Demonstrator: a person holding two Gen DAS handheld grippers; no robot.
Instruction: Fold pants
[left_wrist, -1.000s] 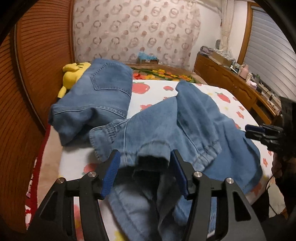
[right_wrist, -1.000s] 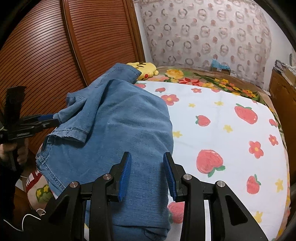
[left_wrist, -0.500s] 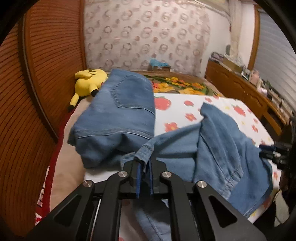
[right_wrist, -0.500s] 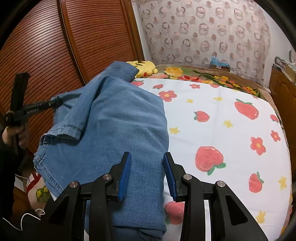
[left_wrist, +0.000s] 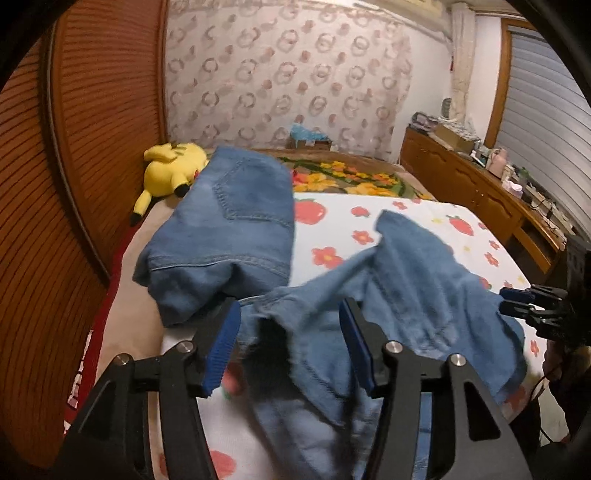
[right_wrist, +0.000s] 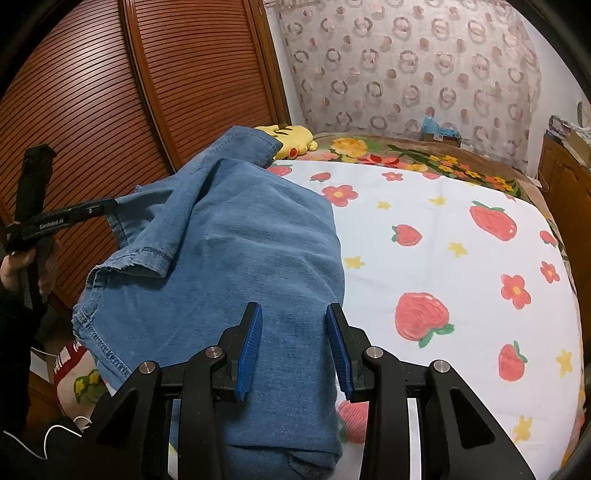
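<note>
Light blue denim pants (left_wrist: 406, 280) lie rumpled on the strawberry-print bed sheet (right_wrist: 443, 258). My left gripper (left_wrist: 290, 332) has its jaws opening, and a blurred hem of the pants hangs loose between the blue pads without being pinched. From the right wrist view the left gripper (right_wrist: 110, 205) sits at the raised far-left edge of the pants (right_wrist: 229, 258). My right gripper (right_wrist: 293, 328) hovers open just above the near part of the denim with nothing gripped. It also shows at the right edge of the left wrist view as the right gripper (left_wrist: 517, 301).
A second, folded pair of jeans (left_wrist: 229, 229) lies at the bed's far left beside a yellow plush toy (left_wrist: 171, 166). Slatted wooden doors (right_wrist: 110, 92) run along the left. A wooden dresser (left_wrist: 480, 184) with clutter stands at the right.
The left gripper shut on the pants' hem and rose a little, then spread its jaws wide again, so the hem now sags blurred between them. The right gripper has not moved.
</note>
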